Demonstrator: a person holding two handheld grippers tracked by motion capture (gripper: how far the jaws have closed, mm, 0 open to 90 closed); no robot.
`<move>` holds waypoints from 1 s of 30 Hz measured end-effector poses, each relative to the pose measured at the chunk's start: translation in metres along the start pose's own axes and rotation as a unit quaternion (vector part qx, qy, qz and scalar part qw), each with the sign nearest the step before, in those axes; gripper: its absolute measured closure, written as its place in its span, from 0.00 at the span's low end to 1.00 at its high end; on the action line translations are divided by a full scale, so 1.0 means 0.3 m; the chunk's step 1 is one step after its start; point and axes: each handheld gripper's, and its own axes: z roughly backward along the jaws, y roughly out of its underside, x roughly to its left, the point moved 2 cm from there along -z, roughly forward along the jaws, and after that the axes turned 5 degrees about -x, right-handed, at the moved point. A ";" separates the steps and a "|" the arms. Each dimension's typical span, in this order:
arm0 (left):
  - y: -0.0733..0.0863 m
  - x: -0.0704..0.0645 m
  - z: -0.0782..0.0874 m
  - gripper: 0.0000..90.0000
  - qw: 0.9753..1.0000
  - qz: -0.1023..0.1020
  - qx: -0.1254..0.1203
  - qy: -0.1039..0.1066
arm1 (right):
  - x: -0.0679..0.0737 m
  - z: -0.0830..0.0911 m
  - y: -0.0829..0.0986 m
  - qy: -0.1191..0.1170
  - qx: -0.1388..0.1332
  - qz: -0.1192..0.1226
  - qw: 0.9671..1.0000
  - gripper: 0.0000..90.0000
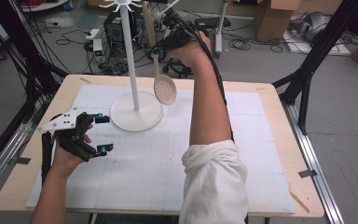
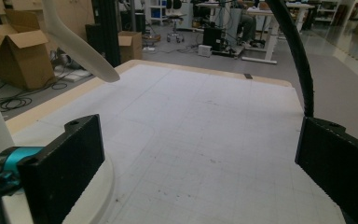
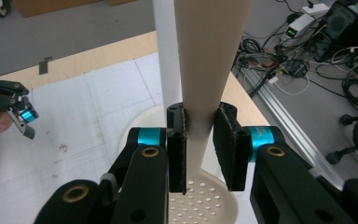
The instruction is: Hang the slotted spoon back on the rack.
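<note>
- Right gripper [image 3: 199, 140]: jaws clamped on the handle of the slotted spoon [image 1: 160, 74], held high beside the post of the white stand [image 1: 135, 100].
- Left gripper [image 1: 103, 134]: jaws wide, nothing held, low over the mat [image 1: 168, 154].
- Hanging on a stand arm is presumably intended: handle tip should be guided onto it slowly, grip kept firm.
- Spoon's long axis near vertical, perforated bowl down, handle up.

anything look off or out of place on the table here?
Nothing spilled or damaged. The right tongs hold a wooden slotted spoon by its handle, raised above the table beside the white hook stand. The left tongs rest open over the gridded white mat.
</note>
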 end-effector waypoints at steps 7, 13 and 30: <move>-0.001 -0.001 0.000 0.02 1.000 0.000 -0.001 0.000 | 0.020 -0.015 -0.015 -0.006 0.003 0.011 1.000 0.84; -0.001 -0.001 0.000 0.02 1.000 0.001 -0.001 0.000 | 0.026 -0.022 -0.022 -0.006 0.005 0.013 1.000 0.84; 0.004 -0.003 -0.010 0.02 1.000 0.001 0.005 0.003 | 0.024 0.007 0.027 0.035 -0.022 -0.018 0.999 0.50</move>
